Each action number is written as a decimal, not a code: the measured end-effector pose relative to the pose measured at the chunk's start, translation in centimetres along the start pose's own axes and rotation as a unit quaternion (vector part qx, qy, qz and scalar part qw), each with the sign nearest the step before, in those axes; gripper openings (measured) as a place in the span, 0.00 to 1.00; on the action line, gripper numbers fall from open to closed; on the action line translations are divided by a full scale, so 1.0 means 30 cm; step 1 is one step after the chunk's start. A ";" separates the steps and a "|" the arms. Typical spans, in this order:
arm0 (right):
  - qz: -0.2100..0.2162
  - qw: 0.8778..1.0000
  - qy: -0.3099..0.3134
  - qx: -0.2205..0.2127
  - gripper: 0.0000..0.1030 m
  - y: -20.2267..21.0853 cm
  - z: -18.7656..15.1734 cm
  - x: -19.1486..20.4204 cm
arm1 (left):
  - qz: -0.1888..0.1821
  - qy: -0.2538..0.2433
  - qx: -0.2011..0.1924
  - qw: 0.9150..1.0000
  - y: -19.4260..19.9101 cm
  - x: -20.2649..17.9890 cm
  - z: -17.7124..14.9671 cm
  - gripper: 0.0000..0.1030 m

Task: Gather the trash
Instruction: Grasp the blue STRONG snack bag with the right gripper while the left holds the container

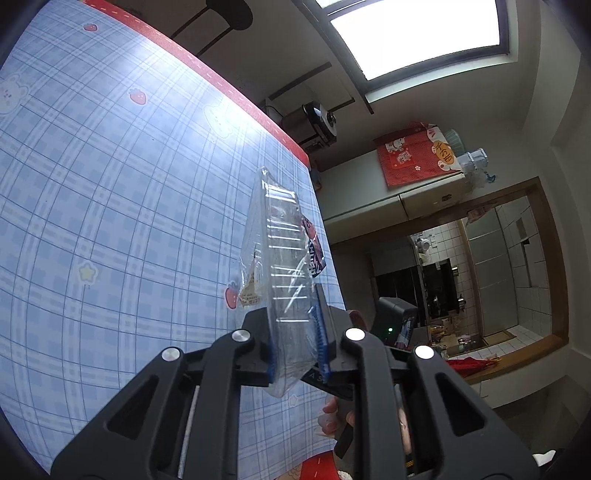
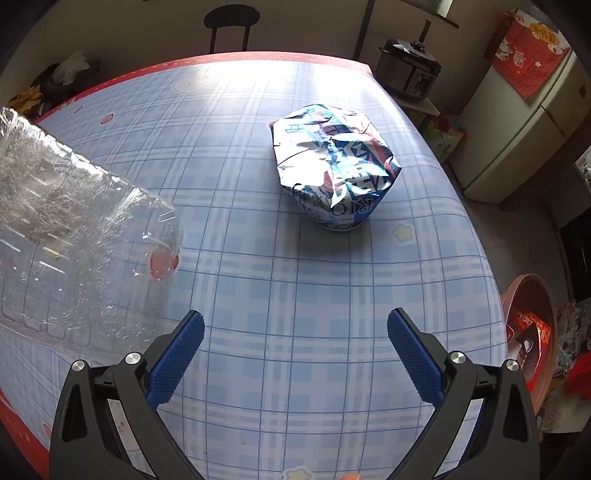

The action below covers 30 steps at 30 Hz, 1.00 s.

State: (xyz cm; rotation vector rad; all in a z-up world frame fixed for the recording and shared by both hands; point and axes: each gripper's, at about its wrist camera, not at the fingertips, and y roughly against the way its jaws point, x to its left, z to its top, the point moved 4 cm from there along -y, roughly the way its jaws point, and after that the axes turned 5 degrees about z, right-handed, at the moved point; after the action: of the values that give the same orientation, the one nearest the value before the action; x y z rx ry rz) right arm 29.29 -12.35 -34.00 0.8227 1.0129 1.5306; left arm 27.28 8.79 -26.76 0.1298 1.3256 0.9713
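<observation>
My left gripper (image 1: 295, 325) is shut on a clear plastic tray in a clear wrapper (image 1: 280, 254) and holds it up above the blue checked table (image 1: 110, 184). The same clear tray (image 2: 74, 240) shows at the left of the right wrist view, lifted off the table. A crumpled blue, white and red snack bag (image 2: 332, 166) lies on the table ahead of my right gripper (image 2: 295, 332), which is open and empty, a good way short of the bag. A corner of that bag (image 1: 314, 251) shows behind the tray in the left wrist view.
A pink basin (image 2: 532, 332) holding red wrappers sits below the table's right edge. A rice cooker (image 2: 410, 74) and a fridge (image 2: 524, 122) stand beyond the far right corner. A black chair (image 2: 231, 26) stands at the far edge.
</observation>
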 end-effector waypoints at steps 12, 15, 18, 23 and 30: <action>-0.008 0.997 0.080 -0.020 0.94 -0.084 0.266 -0.070 | 0.059 -0.021 -0.055 0.997 0.113 0.068 0.035 0.21; -0.002 0.996 0.090 -0.003 0.94 -0.132 0.320 -0.059 | 0.064 -0.009 -0.061 0.996 0.133 0.100 0.031 0.21; -0.007 0.995 0.094 0.020 0.95 -0.179 0.343 -0.056 | 0.069 -0.002 -0.064 0.996 0.156 0.136 0.022 0.22; 0.012 0.995 0.086 0.049 0.92 -0.231 0.345 -0.056 | 0.079 0.001 -0.070 0.994 0.181 0.155 0.013 0.22; 0.051 0.996 0.072 0.024 0.82 -0.152 0.288 -0.046 | 0.094 -0.022 -0.079 0.992 0.206 0.122 -0.003 0.22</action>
State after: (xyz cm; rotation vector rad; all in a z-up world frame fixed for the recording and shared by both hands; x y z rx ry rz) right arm 39.12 -11.88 -34.70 0.8173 1.1297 1.6779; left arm 23.74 14.97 -25.92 0.1566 1.2070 1.2224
